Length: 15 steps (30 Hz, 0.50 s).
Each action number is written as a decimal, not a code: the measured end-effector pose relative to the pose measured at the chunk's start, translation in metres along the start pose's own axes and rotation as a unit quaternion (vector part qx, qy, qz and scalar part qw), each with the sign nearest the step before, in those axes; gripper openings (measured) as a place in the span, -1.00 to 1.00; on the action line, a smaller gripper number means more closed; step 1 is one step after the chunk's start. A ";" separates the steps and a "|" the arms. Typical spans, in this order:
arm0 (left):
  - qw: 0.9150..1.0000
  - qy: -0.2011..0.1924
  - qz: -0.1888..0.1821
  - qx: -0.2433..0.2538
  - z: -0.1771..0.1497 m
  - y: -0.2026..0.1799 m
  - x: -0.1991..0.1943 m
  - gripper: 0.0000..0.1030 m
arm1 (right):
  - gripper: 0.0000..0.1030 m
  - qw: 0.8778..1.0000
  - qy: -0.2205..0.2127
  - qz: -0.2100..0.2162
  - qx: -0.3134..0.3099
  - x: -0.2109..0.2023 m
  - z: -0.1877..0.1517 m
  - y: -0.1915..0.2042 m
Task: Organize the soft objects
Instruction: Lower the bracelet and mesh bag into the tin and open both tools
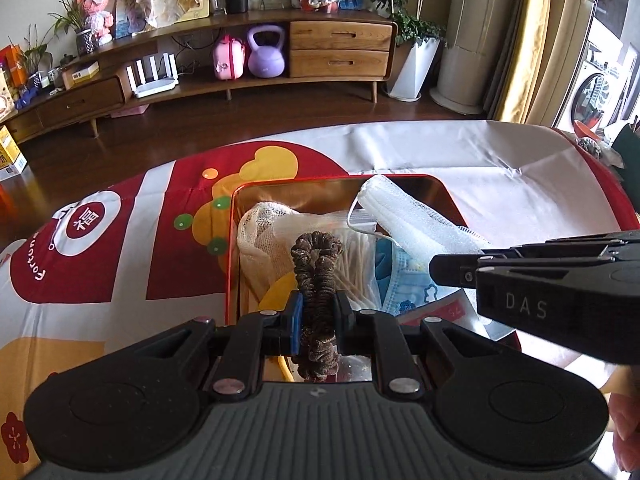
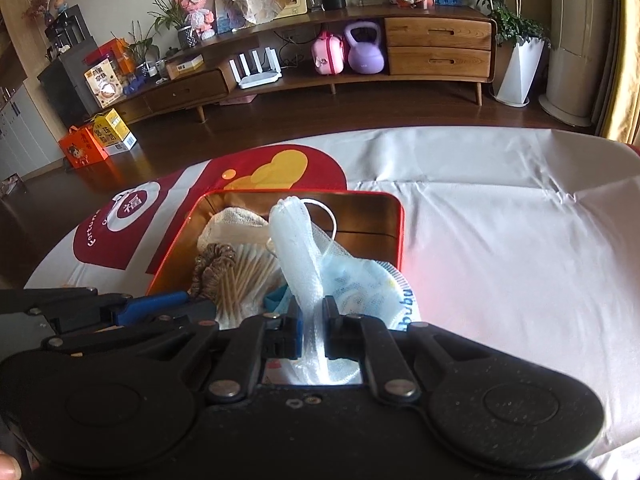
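My left gripper (image 1: pixel 317 312) is shut on a brown scrunchie (image 1: pixel 318 268) and holds it over the near end of a red tin box (image 1: pixel 232 240). My right gripper (image 2: pixel 311 320) is shut on a white mesh foam sleeve (image 2: pixel 296 240), also over the box. The box (image 2: pixel 396 232) holds a cream mesh cloth (image 1: pixel 260 236), a bag of cotton swabs (image 1: pixel 356 268) and a blue face mask (image 1: pixel 404 280). The right gripper body (image 1: pixel 540 292) shows at the right of the left wrist view. The left gripper's fingers (image 2: pixel 160 302) and the scrunchie (image 2: pixel 212 264) show in the right wrist view.
The box rests on a table under a red, white and yellow printed cloth (image 1: pixel 100 240). Beyond the table edge is a dark wood floor and a long wooden sideboard (image 1: pixel 340 48) with clutter. The cloth stretches white to the right of the box (image 2: pixel 520 240).
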State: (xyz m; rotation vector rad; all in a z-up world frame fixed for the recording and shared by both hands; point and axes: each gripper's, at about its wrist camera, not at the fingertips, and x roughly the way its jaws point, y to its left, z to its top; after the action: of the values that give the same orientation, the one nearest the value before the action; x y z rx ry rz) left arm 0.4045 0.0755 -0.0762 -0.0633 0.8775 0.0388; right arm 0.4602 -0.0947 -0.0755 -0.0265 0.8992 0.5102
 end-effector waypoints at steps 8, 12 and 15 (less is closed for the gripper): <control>1.000 0.004 -0.010 0.002 -0.008 0.000 0.011 -0.70 | -0.74 1.000 0.009 -0.002 0.002 0.013 -0.007 -0.004; 1.000 0.000 -0.012 -0.005 -0.009 -0.001 0.011 -0.70 | -0.63 1.000 0.005 -0.001 0.001 0.011 -0.008 -0.005; 1.000 0.001 -0.011 -0.011 -0.008 0.000 0.009 -0.69 | -0.56 1.000 0.002 -0.002 -0.004 0.006 -0.007 -0.004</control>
State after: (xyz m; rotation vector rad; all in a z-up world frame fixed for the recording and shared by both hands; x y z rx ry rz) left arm 0.4039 0.0750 -0.0882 -0.0945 0.8792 0.0272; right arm 0.4597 -0.0974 -0.0854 -0.0353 0.9011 0.5105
